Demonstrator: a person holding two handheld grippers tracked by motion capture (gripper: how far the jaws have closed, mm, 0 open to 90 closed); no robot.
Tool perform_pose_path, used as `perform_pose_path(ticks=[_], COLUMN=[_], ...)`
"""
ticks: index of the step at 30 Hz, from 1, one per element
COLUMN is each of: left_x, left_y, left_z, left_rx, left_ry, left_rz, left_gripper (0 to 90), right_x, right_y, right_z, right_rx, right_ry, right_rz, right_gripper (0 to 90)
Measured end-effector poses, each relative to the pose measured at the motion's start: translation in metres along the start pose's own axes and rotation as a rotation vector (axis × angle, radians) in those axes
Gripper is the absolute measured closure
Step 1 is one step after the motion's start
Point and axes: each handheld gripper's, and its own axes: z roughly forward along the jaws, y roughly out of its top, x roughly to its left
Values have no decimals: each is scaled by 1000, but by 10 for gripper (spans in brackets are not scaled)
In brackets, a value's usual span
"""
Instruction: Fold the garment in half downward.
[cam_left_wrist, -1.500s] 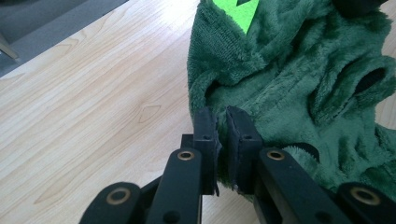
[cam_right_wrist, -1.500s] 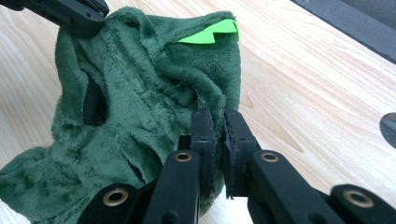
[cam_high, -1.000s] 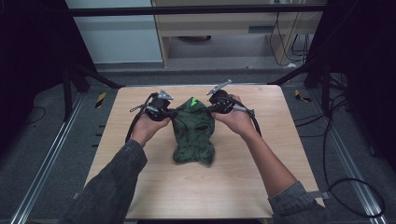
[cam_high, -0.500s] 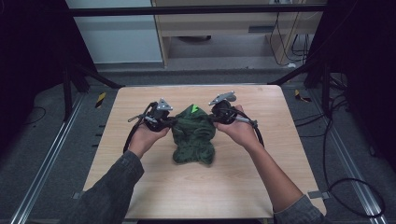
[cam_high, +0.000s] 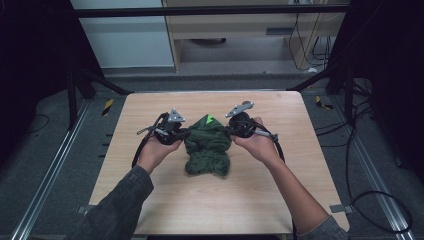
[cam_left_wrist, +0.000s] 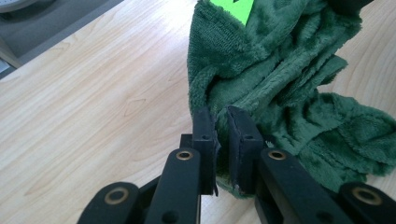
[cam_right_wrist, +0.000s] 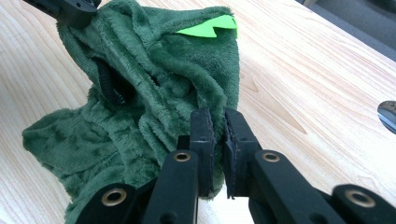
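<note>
A dark green fleece garment (cam_high: 207, 150) with a bright green tag (cam_high: 210, 119) lies bunched in the middle of the wooden table (cam_high: 165, 205), its top held up between both hands. My left gripper (cam_high: 186, 134) is shut on its left edge, and in the left gripper view the jaws (cam_left_wrist: 222, 121) pinch a fold of the fleece (cam_left_wrist: 289, 84). My right gripper (cam_high: 229, 131) is shut on the right edge. The right gripper view shows its jaws (cam_right_wrist: 219, 123) closed on the fabric (cam_right_wrist: 140, 93) below the tag (cam_right_wrist: 208, 27).
Black cables loop from each gripper across the table beside the forearms. Dark frame posts (cam_high: 75, 85) stand at the table's far corners, floor rails (cam_high: 55, 165) run along both sides, and a cabinet (cam_high: 235, 30) sits behind. Bare wood surrounds the garment.
Both hands have drawn toward the near edge and lowered a little, bringing the garment's top with them. More of the fleece rests on the table. Both grips are unchanged.
</note>
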Motion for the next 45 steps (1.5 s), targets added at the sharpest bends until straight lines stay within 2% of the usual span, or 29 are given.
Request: perform_pose_path(ticks=[5, 9, 16, 23, 36, 45], left_x=[-5, -10, -17, -26, -33, -37], left_y=[-6, -12, -20, -25, -39, -43], left_z=[-1, -1, -4, -7, -2, 1], left_rx=[0, 1, -8, -7, -2, -8], left_ry=[-4, -8, -25, -32, -44, -44], left_rz=[5, 7, 8, 30, 26, 24], left_gripper=[825, 825, 823, 822, 816, 812], right_x=[5, 12, 16, 23, 33, 36], right_y=[-8, -14, -22, -28, -40, -41], right_z=[0, -1, -6, -8, -4, -5], right_rx=[-12, -13, -27, -28, -18, -13], right_ry=[-2, -3, 2, 0, 14, 13], right_rz=[9, -12, -14, -30, -37, -53], right_gripper=[836, 834, 831, 827, 785, 783])
